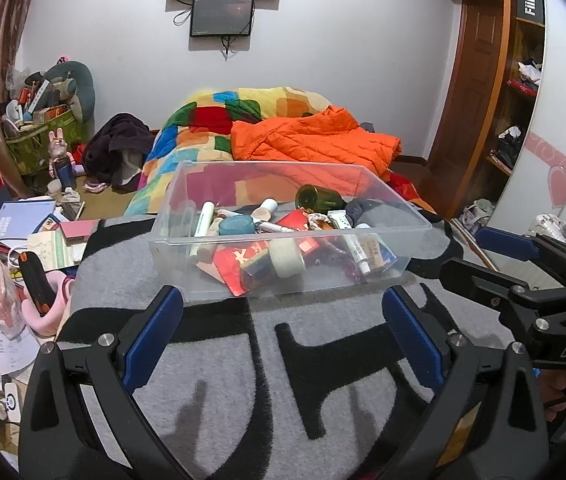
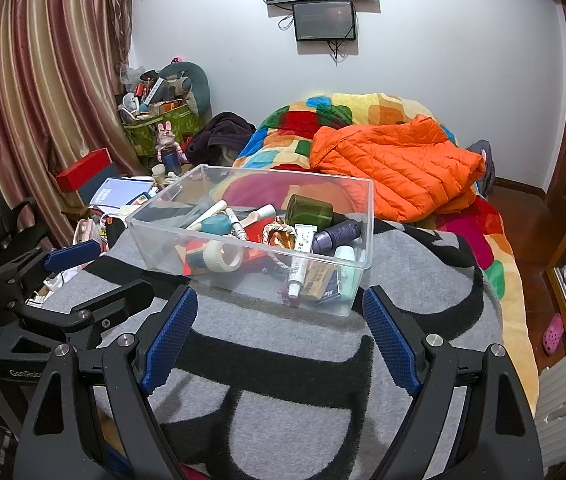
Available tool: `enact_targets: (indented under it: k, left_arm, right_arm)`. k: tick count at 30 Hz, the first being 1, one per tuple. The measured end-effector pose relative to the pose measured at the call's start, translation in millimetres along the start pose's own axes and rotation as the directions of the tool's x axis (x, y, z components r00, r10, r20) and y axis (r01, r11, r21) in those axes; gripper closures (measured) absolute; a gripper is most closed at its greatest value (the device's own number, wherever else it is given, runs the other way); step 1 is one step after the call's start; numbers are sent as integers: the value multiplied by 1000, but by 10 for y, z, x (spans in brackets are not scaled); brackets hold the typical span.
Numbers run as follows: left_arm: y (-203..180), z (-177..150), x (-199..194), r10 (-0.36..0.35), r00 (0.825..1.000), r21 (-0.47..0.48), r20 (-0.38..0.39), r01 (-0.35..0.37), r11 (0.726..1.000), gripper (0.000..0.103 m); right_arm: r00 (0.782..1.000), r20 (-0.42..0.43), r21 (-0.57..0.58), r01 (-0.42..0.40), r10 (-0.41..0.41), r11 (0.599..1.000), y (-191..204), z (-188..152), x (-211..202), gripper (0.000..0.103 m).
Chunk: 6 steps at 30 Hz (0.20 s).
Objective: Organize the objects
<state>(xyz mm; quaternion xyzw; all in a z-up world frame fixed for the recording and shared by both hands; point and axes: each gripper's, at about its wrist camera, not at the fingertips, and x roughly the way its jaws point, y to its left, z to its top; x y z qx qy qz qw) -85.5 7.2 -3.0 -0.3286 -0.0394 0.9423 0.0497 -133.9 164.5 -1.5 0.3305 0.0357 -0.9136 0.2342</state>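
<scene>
On bed's grey blanket (image 2: 423,300): clear bin (image 1: 219,280) holding small toiletries jumbled. Left gripper (image 1: 283,316), right gripper (image 2: 279,320) hover before it, jaws wide, empty. Sorting stage unclear.

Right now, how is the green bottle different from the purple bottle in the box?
The green bottle is see-through glass-like and fat; the purple bottle is solid-looking and slimmer. The green bottle lies at the back of the clear box; the purple bottle lies just in front of it, nearer the right wall. Both lie on their sides among the clutter, and neither gripper touches them.
</scene>
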Motion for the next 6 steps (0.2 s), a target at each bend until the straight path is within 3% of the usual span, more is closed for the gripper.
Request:
enact_targets:
  k: [6]
  left_arm:
    - [-28, 1, -45, -11, 1000, 7, 19, 11, 1000, 2]
  right_arm:
    - [1000, 0, 6, 2, -2, 1000, -13, 5, -7, 20]
